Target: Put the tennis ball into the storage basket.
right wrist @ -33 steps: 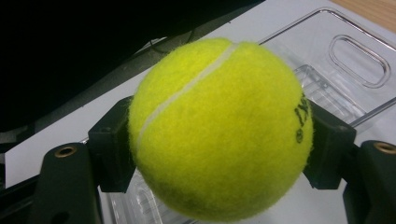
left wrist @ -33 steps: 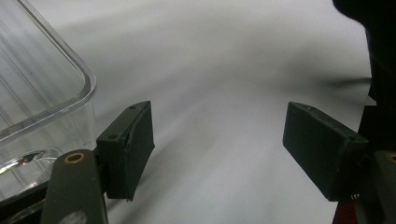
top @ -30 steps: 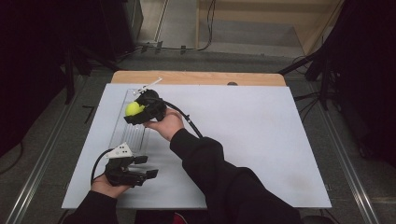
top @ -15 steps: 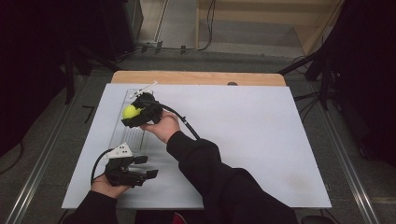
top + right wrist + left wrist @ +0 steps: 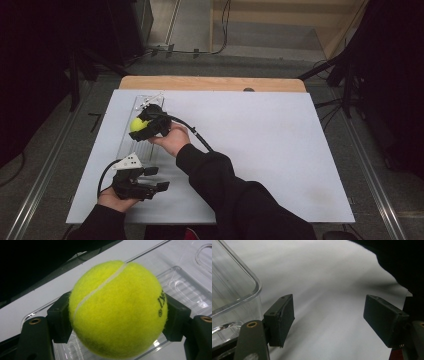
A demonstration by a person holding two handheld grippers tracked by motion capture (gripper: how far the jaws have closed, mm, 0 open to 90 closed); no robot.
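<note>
Right gripper [image 5: 140,126] pinched a yellow tennis ball [image 5: 117,310] between its two pads, one on each side of the ball, roughly at its widest part. Ball hung just above a clear plastic tray [image 5: 142,102] that sat on the white surface [image 5: 260,145] directly under and ahead of this gripper. Ribbed tray floor and a raised moulded outline showed below and beyond the ball in the right gripper view; whether ball touched the floor could not be told, it looked apart.

Left gripper [image 5: 150,181] rested low on the surface, nearer the person than the right gripper, jaws spread wide with nothing between them, only bare white surface. Rounded near corner of the tray [image 5: 234,290] sat just beside its left pad [image 5: 280,317], outside the jaws.

Risks, as judgement: felt ball is round and springy, so if released from any height it would likely bounce or roll out over the low tray wall. Pads grip only a narrow band, so a tilt of the hand could let the ball squirt out. Tray is light and unheld; a knock from either gripper could slide it.

Containers: one tray, no loose object seen inside it in these views.
</note>
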